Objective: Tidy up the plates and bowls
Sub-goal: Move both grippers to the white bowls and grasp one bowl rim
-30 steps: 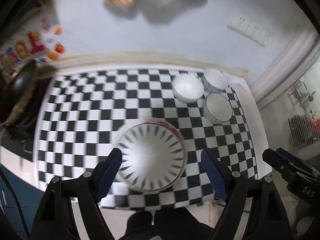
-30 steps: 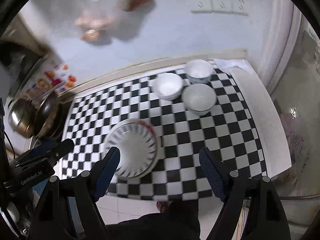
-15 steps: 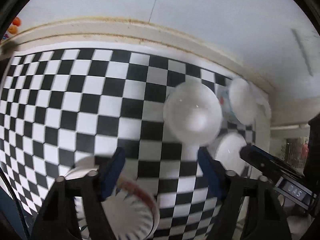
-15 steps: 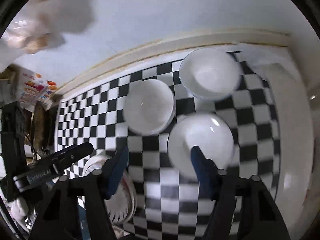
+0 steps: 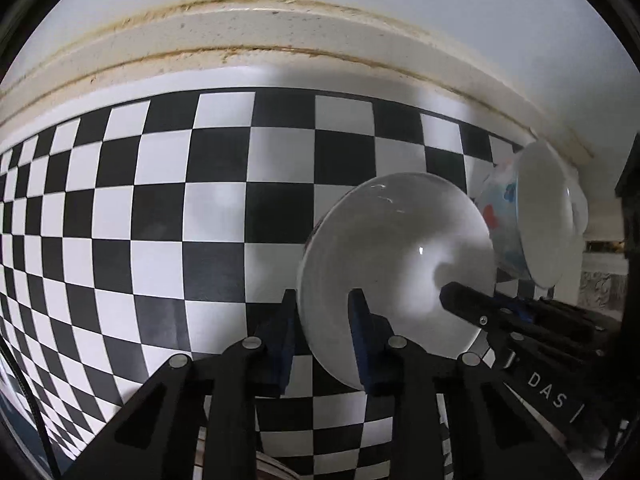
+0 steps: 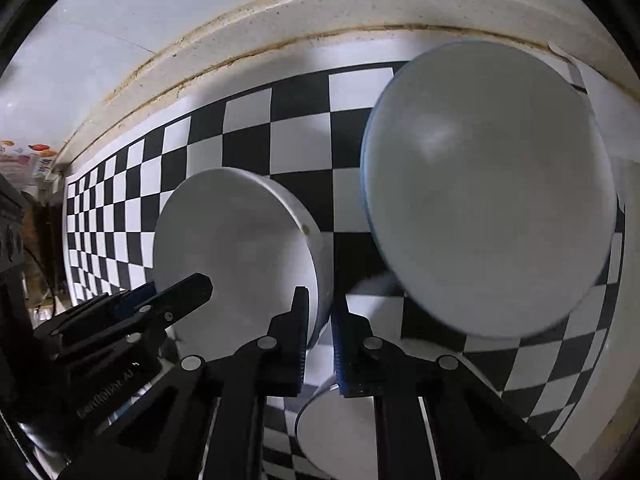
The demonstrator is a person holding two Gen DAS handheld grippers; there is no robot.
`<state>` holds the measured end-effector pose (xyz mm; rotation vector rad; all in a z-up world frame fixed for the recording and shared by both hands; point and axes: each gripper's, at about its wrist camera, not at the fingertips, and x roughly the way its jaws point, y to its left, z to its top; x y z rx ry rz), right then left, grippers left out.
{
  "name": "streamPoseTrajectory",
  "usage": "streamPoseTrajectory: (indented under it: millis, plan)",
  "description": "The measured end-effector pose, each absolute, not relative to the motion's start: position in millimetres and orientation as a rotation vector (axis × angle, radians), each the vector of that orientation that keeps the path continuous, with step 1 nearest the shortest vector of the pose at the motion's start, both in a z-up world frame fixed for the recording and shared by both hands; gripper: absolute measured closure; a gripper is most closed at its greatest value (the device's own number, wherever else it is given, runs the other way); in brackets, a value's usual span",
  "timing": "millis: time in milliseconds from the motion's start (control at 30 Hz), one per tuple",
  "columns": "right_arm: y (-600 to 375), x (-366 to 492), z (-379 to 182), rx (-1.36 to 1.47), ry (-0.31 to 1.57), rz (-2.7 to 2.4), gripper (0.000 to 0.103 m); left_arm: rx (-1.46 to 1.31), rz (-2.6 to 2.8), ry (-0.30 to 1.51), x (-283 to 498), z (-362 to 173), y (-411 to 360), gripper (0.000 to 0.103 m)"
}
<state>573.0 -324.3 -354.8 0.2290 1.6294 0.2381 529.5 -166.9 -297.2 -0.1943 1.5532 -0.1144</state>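
Your plain white bowl (image 5: 400, 264) stands on the checkered countertop (image 5: 160, 200), near the far wall. Your left gripper (image 5: 322, 316) is closing on its left rim, one finger inside and one outside. Your right gripper (image 6: 320, 312) pinches its opposite rim. The patterned bowl (image 5: 532, 216) sits just right of it.

Even indoor light; soft shadows on the checkered bench (image 5: 120, 220); strong fisheye curvature, dark vignetted corners, slight blur
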Motion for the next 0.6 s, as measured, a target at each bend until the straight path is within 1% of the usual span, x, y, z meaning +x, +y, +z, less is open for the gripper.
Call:
streamPoseTrajectory:
  millis: [133, 300, 467, 600]
  plan:
    - [-327, 565, -339, 0.217, 1.59, 0.243, 0.091, -0.195, -0.13, 1.526, 515, -279, -170, 0.08]
    - [-332, 542, -297, 0.214, 1.528, 0.25, 0.091, -0.158, -0.17, 1.459, 483, -231, -178, 0.08]
    - [-344, 504, -253, 0.244, 1.471, 0.262, 0.091, -0.125, -0.231, 1.399, 444, -184, -184, 0.08]
    - [-365, 462, -227, 0.271, 1.441, 0.25, 0.091, -0.112, -0.286, 1.387, 419, -166, -198, 0.08]
